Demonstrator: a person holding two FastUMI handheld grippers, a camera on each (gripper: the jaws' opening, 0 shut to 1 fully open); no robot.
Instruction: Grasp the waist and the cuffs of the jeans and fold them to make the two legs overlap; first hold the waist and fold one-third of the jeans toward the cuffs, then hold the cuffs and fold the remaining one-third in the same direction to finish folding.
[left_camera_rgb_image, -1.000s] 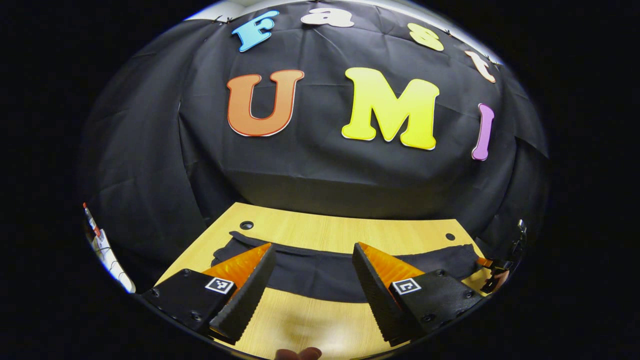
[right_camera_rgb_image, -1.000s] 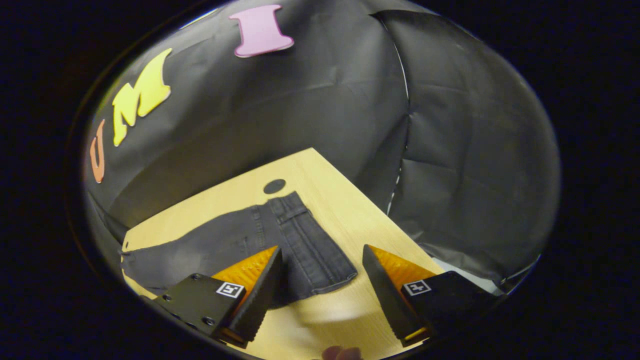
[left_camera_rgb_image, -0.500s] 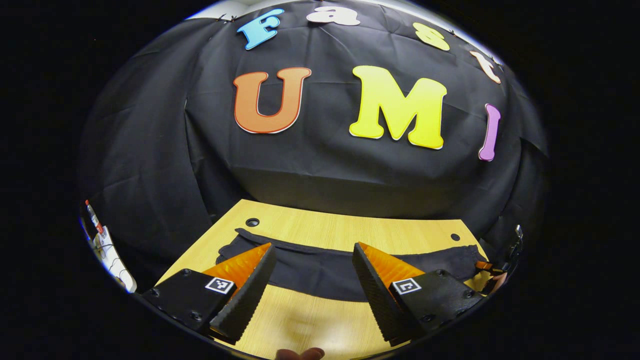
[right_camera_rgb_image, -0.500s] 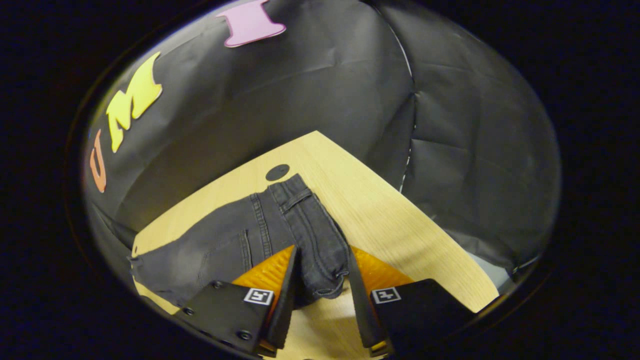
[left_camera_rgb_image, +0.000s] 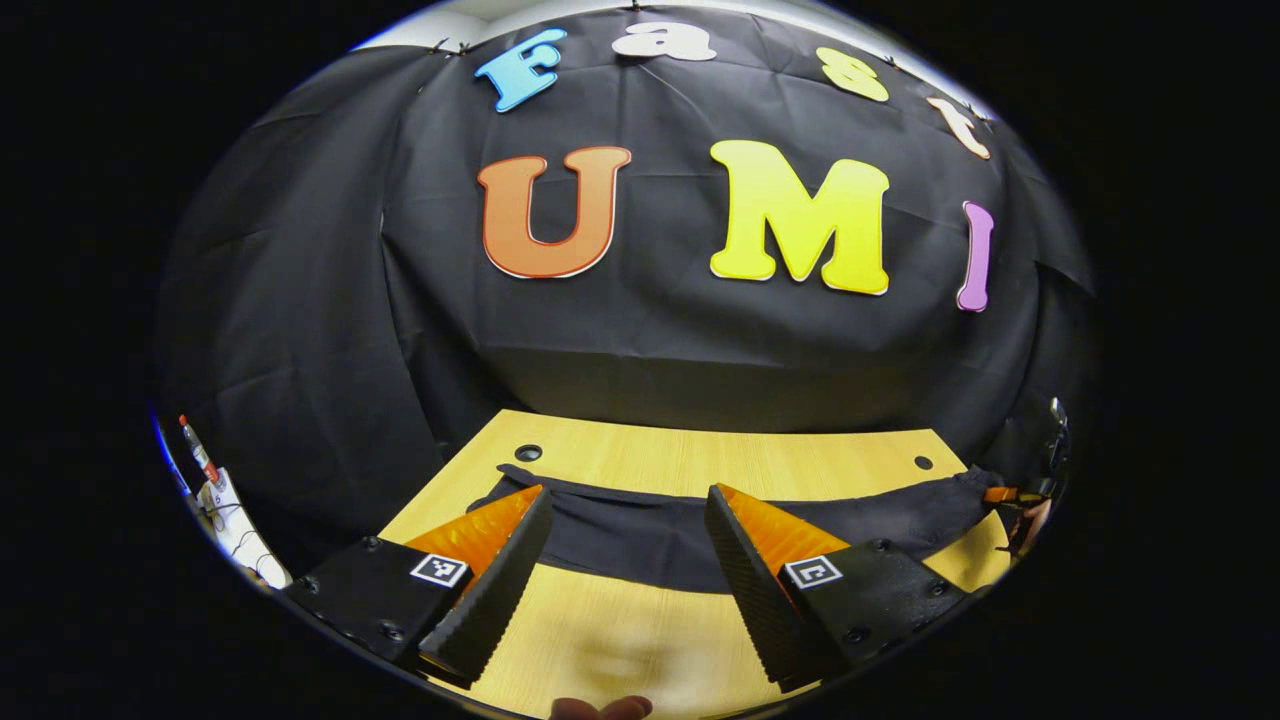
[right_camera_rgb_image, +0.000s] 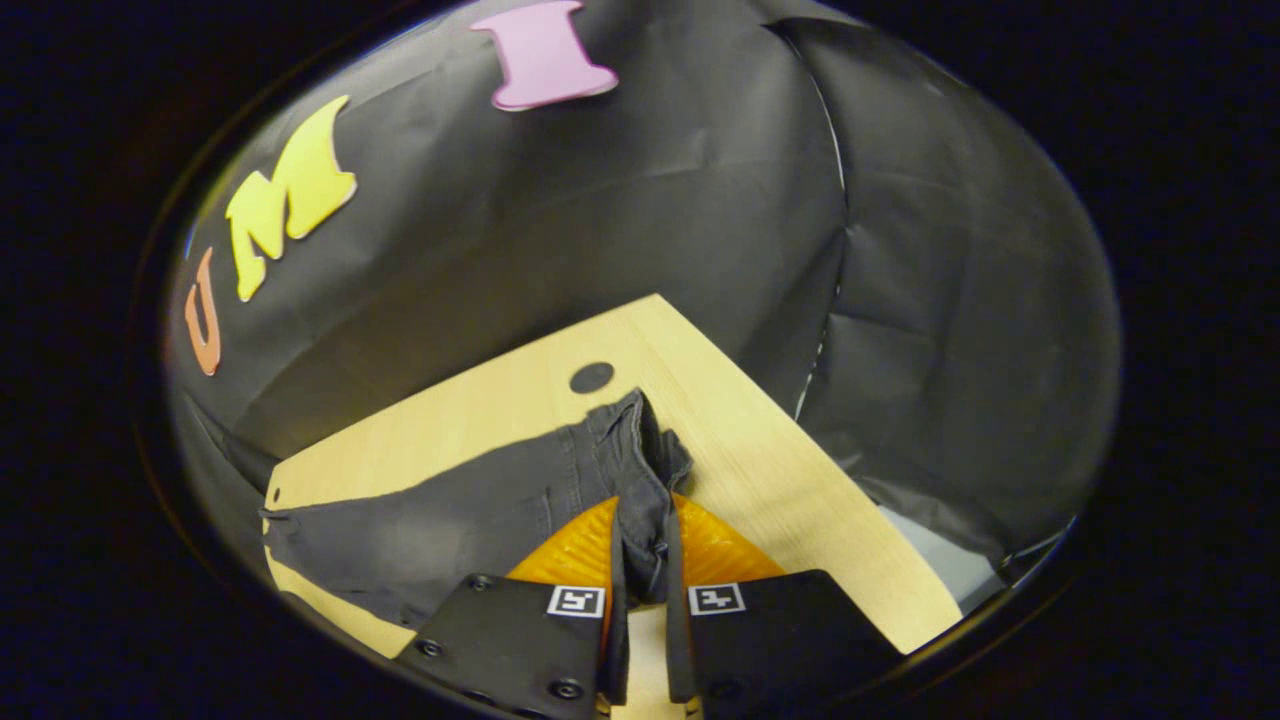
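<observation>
Jaws of the left gripper (left_camera_rgb_image: 628, 560) stand wide apart with nothing between them, hanging above bare wood at the near side of the bench (left_camera_rgb_image: 700, 460). In the left gripper view the dark jeans (left_camera_rgb_image: 640, 530) lie flat in a long band across the bench, running from near its left edge to its right edge, just beyond the fingertips (left_camera_rgb_image: 535, 505). Two round holes sit near the far corners of the bench, one on the left (left_camera_rgb_image: 527, 452) and one on the right (left_camera_rgb_image: 923, 463). At the right end of the jeans the other gripper (left_camera_rgb_image: 1005, 496) shows small at the bench's edge, with the cloth drawn up toward it. A fingertip of the person's hand (left_camera_rgb_image: 600, 708) peeks in at the bottom.

Right gripper view: the jaws of the right gripper (right_camera_rgb_image: 643, 560) are pressed together on the waist (right_camera_rgb_image: 645, 480) of the jeans, both fingers squeezing the bunched denim between them. The waistband is gathered into upright folds there, close to the bench's right edge and near a round hole. From the grip the legs (right_camera_rgb_image: 430, 540) stretch flat toward the bench's left end, where the cuffs lie beside the far left corner.
</observation>
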